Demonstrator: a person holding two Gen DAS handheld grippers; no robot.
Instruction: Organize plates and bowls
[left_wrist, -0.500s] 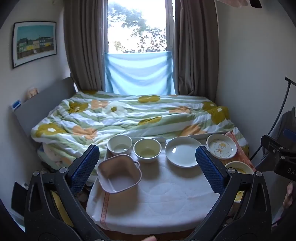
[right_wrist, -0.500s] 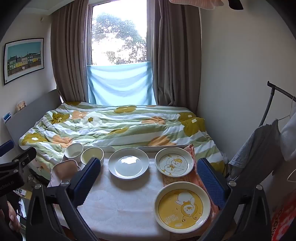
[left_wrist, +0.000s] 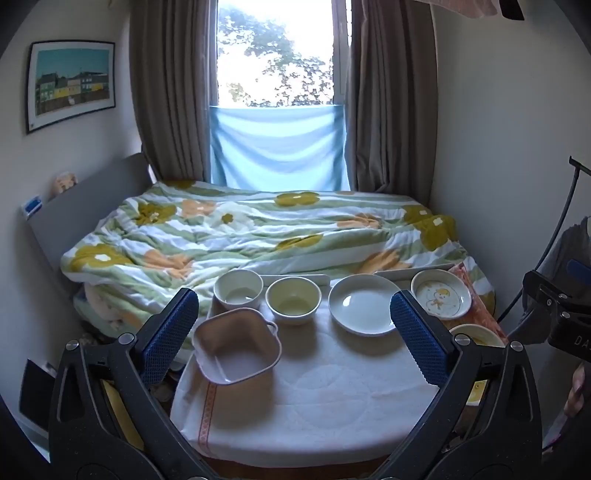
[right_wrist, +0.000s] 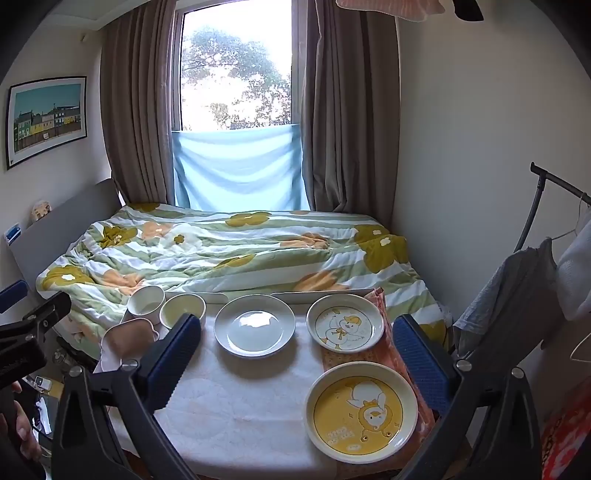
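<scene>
On a small table under a white cloth (left_wrist: 332, 406) stand a pink square bowl (left_wrist: 236, 347), a white bowl (left_wrist: 238, 288), a pale yellow bowl (left_wrist: 293, 300), a plain white plate (left_wrist: 362, 304) and a duck-print plate (left_wrist: 441, 293). A yellow duck plate (right_wrist: 361, 410) lies at the front right, half hidden in the left wrist view. My left gripper (left_wrist: 295, 339) hangs open above the table's front, nothing between its fingers. Over the right half, my right gripper (right_wrist: 295, 354) is open and empty too. The same dishes show there: white plate (right_wrist: 255, 325), duck-print plate (right_wrist: 345, 323).
A bed with a flowered quilt (left_wrist: 258, 236) runs behind the table up to a curtained window. An orange patterned cloth (right_wrist: 388, 354) lies under the duck plates. A clothes rack with hanging garments (right_wrist: 524, 288) stands at the right. Clutter sits on the floor at the left.
</scene>
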